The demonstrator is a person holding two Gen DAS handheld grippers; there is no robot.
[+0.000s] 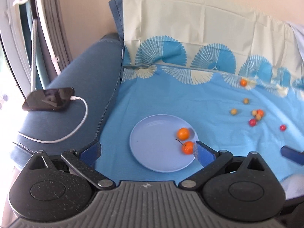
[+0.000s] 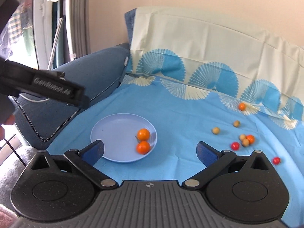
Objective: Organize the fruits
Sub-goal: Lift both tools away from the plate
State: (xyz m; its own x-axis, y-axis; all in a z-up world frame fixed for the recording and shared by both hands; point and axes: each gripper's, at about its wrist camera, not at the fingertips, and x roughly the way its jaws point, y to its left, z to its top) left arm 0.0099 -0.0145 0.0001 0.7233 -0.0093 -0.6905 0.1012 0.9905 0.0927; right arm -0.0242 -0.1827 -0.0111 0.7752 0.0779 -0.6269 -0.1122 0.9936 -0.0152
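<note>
Both of your claws are spread wide and hold nothing. Through the left claw (image 1: 147,152) you look down on the pale blue plate (image 1: 152,152), and the right claw (image 2: 150,150) frames bare sheet just right of that plate.

Two orange fruits sit on the plate, touching each other near its 3 o'clock rim: the upper orange fruit (image 2: 143,134) and the stemmed orange fruit (image 2: 142,147) just below it. So the sorting looks begun, with the plate apparently taking the orange ones, and you seem to be between a drop and the next pick.

The rest lies loose on the blue bedsheet (image 2: 180,129), off toward 2 o'clock from the plate. A third small orange fruit (image 2: 242,106) rests farthest out, against the fan-patterned border. Nearer is a tight cluster where another orange fruit (image 2: 250,138) touches two tan fruits (image 2: 244,139). Two more tan ones lie apart, and two red fruits, one (image 2: 235,146) beside the cluster and one (image 2: 276,160) at 4 o'clock, sit closest to your right claw.

Next, I would send the right claw to an orange fruit. The clustered one needs a careful approach so its fingers do not scatter the tan neighbours; these round fruits will likely roll on the soft sheet.
</note>
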